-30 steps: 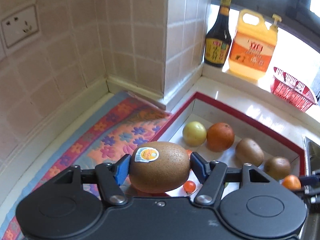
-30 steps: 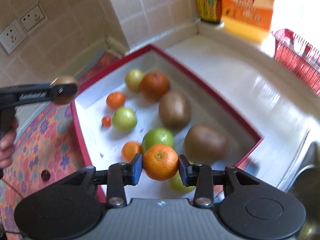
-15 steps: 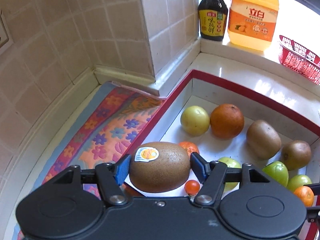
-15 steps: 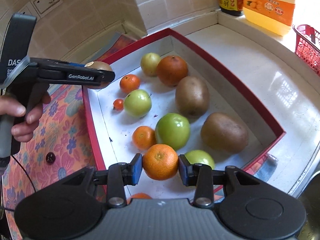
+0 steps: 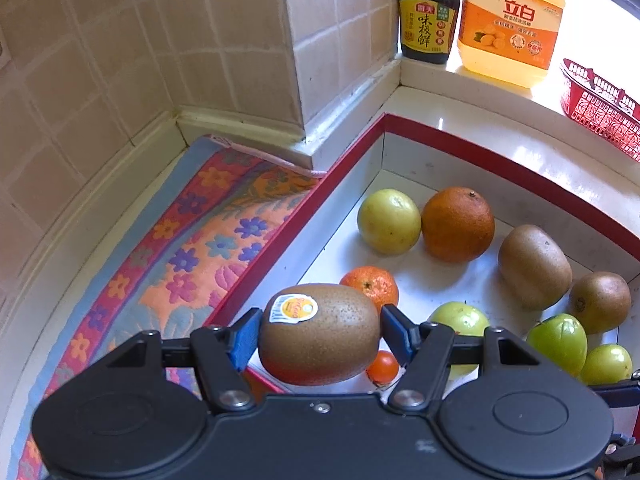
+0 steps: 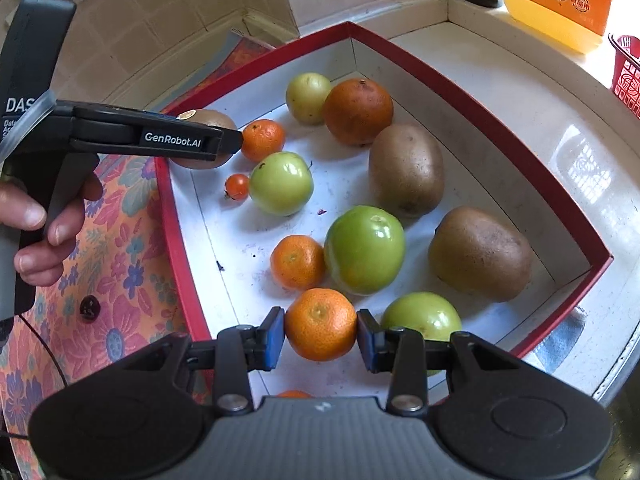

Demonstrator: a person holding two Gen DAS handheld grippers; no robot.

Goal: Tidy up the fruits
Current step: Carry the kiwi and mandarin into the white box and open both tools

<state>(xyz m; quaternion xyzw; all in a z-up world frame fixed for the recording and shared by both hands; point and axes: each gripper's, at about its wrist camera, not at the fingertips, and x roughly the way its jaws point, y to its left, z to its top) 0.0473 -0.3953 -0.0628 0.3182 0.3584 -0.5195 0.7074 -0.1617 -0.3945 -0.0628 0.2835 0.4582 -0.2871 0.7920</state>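
My left gripper (image 5: 318, 334) is shut on a brown kiwi (image 5: 319, 334) with a yellow sticker, held over the left edge of the red-rimmed box (image 5: 500, 156). In the right wrist view the left gripper (image 6: 224, 140) and its kiwi (image 6: 208, 120) hang over the box's left rim (image 6: 176, 232). My right gripper (image 6: 320, 336) is shut on a small mandarin (image 6: 320, 324) above the near end of the box. Inside lie two kiwis (image 6: 406, 170), a large orange (image 6: 357, 111), mandarins (image 6: 298, 262), green fruits (image 6: 364, 250) and a cherry tomato (image 6: 237, 187).
A floral mat (image 5: 168, 264) lies left of the box, against the tiled wall (image 5: 120, 60). A dark sauce bottle (image 5: 428, 12), an orange detergent jug (image 5: 512, 24) and a red basket (image 5: 600, 108) stand on the sill. A small dark item (image 6: 89, 307) lies on the mat.
Both grippers have moved forward and lower over the box, each still holding its fruit. The left kiwi now sits over the box's left rim.
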